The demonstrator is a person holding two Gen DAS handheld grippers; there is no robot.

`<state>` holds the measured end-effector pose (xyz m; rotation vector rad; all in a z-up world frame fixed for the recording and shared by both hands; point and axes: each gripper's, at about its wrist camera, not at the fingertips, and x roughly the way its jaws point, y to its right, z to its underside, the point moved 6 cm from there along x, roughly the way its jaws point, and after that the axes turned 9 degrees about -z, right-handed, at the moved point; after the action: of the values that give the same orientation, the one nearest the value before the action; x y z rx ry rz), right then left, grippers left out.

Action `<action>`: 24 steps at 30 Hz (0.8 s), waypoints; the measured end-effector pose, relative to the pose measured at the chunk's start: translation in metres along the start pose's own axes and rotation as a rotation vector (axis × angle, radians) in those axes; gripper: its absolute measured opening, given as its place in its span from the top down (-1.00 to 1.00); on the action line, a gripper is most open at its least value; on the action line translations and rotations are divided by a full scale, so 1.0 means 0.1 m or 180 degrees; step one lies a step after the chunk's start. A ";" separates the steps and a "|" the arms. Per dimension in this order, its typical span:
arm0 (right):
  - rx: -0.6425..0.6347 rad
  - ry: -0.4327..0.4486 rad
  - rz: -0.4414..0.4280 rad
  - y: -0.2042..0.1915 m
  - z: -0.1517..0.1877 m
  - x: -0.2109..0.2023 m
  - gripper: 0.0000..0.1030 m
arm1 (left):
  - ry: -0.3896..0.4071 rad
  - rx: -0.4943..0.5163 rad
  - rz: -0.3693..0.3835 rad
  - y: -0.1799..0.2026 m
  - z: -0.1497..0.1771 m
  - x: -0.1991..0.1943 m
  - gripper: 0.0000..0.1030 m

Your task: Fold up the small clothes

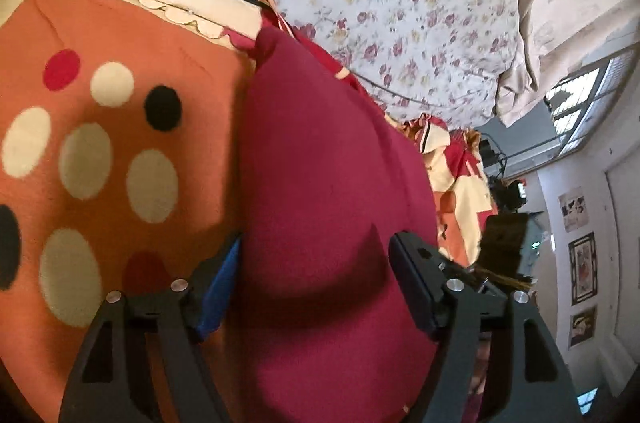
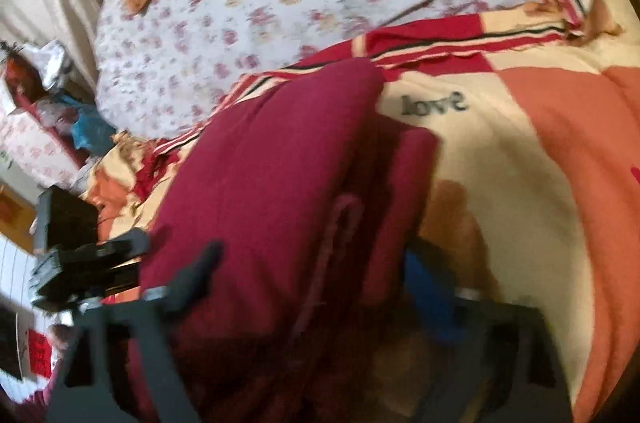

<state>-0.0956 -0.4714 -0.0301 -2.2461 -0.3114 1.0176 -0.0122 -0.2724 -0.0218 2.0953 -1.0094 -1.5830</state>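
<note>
A dark red garment [image 1: 320,183] lies folded lengthwise on an orange and cream blanket [image 1: 120,35]. My left gripper [image 1: 316,255] is open just above it, one finger at each side edge. In the right wrist view the same red garment [image 2: 272,183] shows in folded layers with a cord on top. My right gripper [image 2: 312,263] is open and straddles its near end; this view is blurred. The left gripper's black body [image 2: 88,263] shows at the garment's left edge.
The blanket has large cream, red and black dots [image 1: 84,159] and the word "love" [image 2: 434,103]. Beyond it is a floral bedsheet [image 1: 400,3]. Beige curtain [image 1: 560,3], window and wall pictures [image 1: 584,267] are to the right. Clutter [image 2: 40,103] lies beside the bed.
</note>
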 end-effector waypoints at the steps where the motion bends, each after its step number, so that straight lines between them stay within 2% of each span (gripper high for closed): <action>1: -0.0031 0.0005 0.0010 -0.03 -0.01 -0.01 -0.32 | 0.0025 0.0069 -0.0055 0.02 0.01 -0.02 0.17; 3: -0.0091 -0.0024 0.0041 -0.14 0.00 -0.07 -0.16 | 0.0049 0.0182 -0.0082 0.09 0.05 -0.12 0.37; 5: -0.0084 -0.0019 -0.0033 -0.24 0.01 -0.15 -0.05 | 0.0030 0.0152 0.0004 0.12 0.10 -0.27 0.42; 7: -0.0082 -0.0031 -0.0084 -0.31 0.02 -0.18 -0.04 | 0.0041 0.0169 0.0028 0.17 0.17 -0.46 0.42; 10: -0.0131 -0.0178 -0.0228 -0.65 0.19 -0.28 -0.04 | 0.0079 0.0233 -0.0074 0.20 0.36 -0.78 0.42; 14: -0.0161 -0.0338 -0.0274 -0.82 0.43 -0.25 -0.05 | 0.0050 0.0170 -0.0285 0.05 0.70 -1.07 0.42; 16: -0.0268 -0.0518 -0.0150 -0.90 0.70 -0.12 -0.11 | 0.0010 0.0157 -0.0442 -0.06 0.84 -1.06 0.42; 17: -0.0268 -0.0518 -0.0150 -0.90 0.70 -0.12 -0.22 | -0.0009 0.0145 -0.0557 -0.13 0.90 -1.02 0.42; 19: -0.0350 -0.0538 0.0072 -0.87 0.81 -0.06 -0.34 | 0.0030 0.0115 -0.0698 -0.20 0.96 -0.99 0.42; 23: -0.0308 -0.0474 0.0179 -0.88 0.83 -0.23 -0.35 | 0.0241 0.0205 -0.0912 -0.13 0.98 -1.08 0.38; 24: -0.0484 -0.0345 0.0288 -0.99 0.81 -0.48 -0.35 | 0.0299 0.0245 -0.0977 -0.12 0.97 -1.12 0.38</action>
<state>-0.1831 -0.3799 0.0216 -2.3634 -0.3468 1.2022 -0.1139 -0.1711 0.0168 2.4480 -0.7562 -1.5833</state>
